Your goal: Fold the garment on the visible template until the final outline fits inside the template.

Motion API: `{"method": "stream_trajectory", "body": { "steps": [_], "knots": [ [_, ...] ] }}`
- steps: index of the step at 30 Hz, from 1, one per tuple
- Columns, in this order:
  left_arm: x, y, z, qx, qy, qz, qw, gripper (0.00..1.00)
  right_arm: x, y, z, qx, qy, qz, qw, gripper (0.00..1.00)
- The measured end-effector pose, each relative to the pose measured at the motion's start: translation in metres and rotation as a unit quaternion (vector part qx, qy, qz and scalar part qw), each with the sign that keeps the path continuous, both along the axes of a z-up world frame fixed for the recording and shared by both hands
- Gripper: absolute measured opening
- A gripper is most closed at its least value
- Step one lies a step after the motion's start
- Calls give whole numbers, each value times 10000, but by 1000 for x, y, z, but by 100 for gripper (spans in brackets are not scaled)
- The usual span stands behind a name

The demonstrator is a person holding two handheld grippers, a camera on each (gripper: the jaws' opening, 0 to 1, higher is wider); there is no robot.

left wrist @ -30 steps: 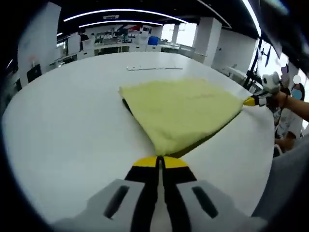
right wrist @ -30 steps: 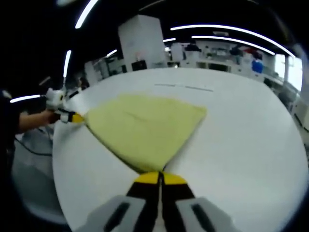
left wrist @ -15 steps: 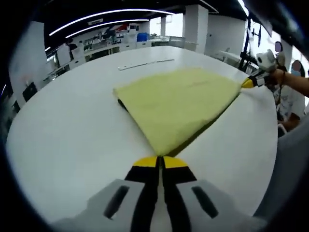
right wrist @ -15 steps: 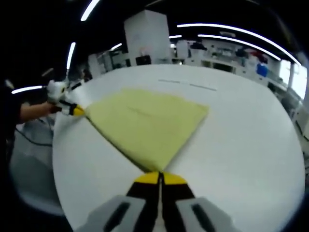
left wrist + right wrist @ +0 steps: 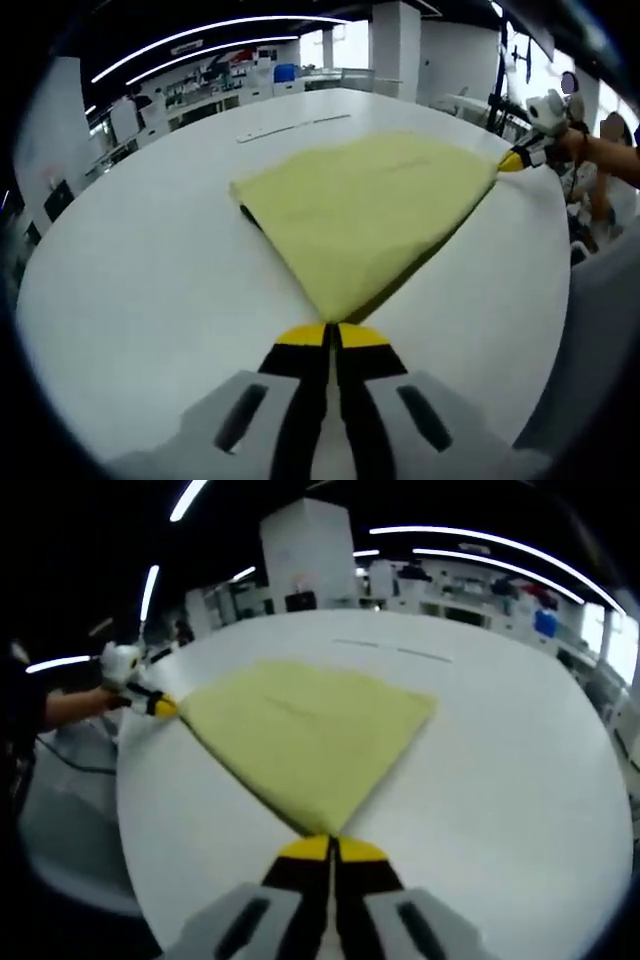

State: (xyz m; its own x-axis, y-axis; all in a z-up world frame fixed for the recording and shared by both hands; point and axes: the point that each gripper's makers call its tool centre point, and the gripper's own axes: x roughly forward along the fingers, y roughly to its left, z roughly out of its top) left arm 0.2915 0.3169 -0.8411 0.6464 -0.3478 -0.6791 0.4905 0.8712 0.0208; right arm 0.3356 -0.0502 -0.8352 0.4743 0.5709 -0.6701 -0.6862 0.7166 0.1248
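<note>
The left tongs (image 5: 331,335) pinch one corner of the yellow garment (image 5: 365,215), stretched flat over the white desk (image 5: 140,270). The right tongs (image 5: 331,845) pinch the opposite corner, near the desk's edge.

R gripper (image 5: 332,842) clamps near corner of yellow garment (image 5: 305,735) on white table (image 5: 520,770). L gripper (image 5: 160,706) pinches far left corner, cloth stretched between.

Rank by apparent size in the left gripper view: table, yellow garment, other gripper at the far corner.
1. table
2. yellow garment
3. right gripper, far from the camera, so it looks smaller than it is.
</note>
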Motion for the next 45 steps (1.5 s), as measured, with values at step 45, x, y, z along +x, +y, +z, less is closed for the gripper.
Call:
{"method": "stream_trajectory", "body": {
  "steps": [45],
  "knots": [
    [-29, 2, 1, -271, 197, 375, 9987, 6, -30, -1, -4, 139, 277, -331, 9990, 4]
  ]
}}
